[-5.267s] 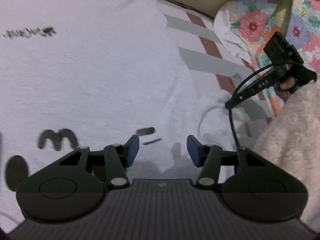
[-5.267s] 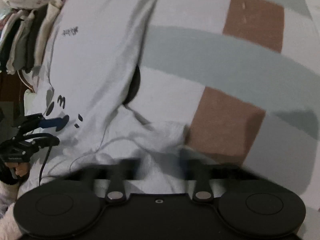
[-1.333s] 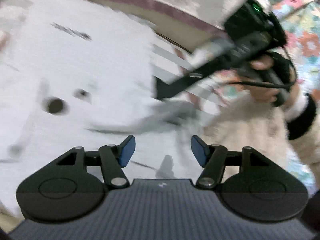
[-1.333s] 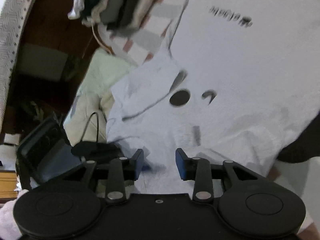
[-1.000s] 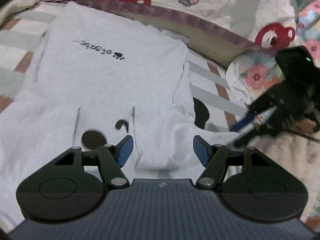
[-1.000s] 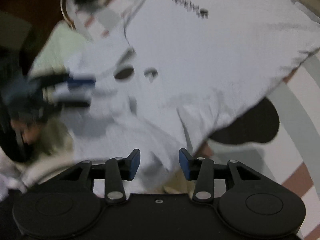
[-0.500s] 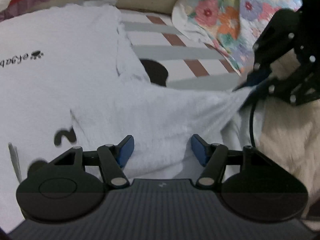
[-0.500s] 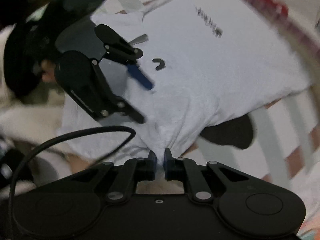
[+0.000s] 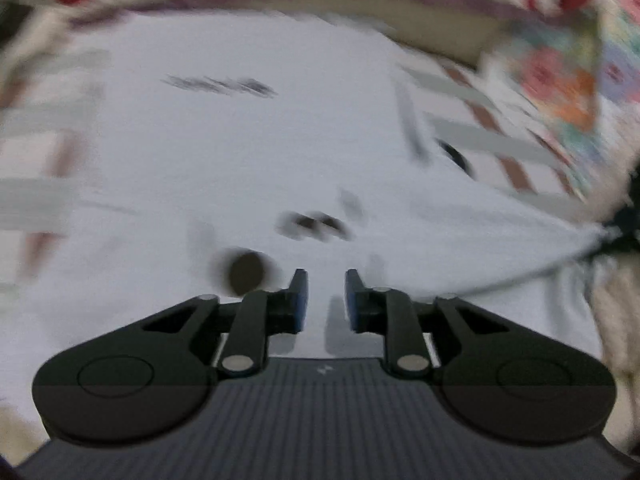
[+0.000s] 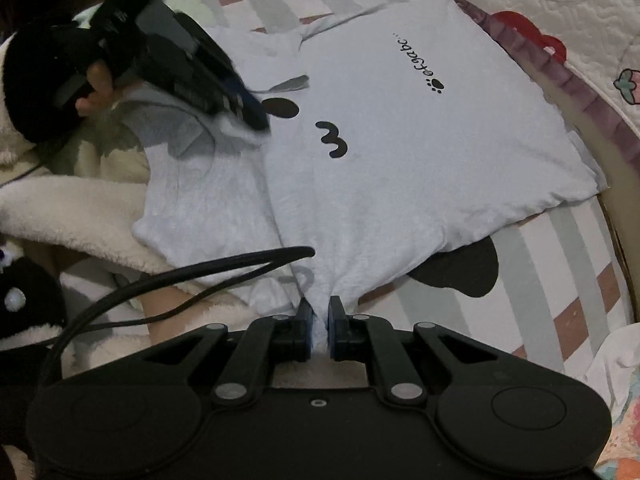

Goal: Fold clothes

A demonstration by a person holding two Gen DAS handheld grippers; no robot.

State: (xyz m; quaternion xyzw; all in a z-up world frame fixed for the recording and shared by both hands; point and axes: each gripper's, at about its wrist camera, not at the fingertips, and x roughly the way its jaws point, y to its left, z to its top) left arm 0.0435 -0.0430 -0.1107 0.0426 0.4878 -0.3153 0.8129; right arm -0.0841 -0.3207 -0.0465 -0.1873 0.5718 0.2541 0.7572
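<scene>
A white T-shirt (image 10: 400, 160) with black face marks and small black lettering lies spread on a striped bed sheet (image 10: 560, 280). My right gripper (image 10: 319, 320) is shut on a pinched bunch of the shirt's near edge and pulls it taut. In the left wrist view the shirt (image 9: 200, 152) is blurred; my left gripper (image 9: 326, 292) hovers over it with the jaws narrowly apart and nothing between them. The left gripper also shows in the right wrist view (image 10: 248, 114), over the shirt's left sleeve.
A quilt with red bears (image 10: 560, 8) borders the far side. A floral cloth (image 9: 560, 80) lies at the right. A fluffy cream sleeve (image 10: 80, 200) and a black cable (image 10: 160, 280) cross the near left.
My right gripper stays shut on the shirt edge and has pulled it tighter. My left gripper swung back over the shirt's front and its jaws have narrowed.
</scene>
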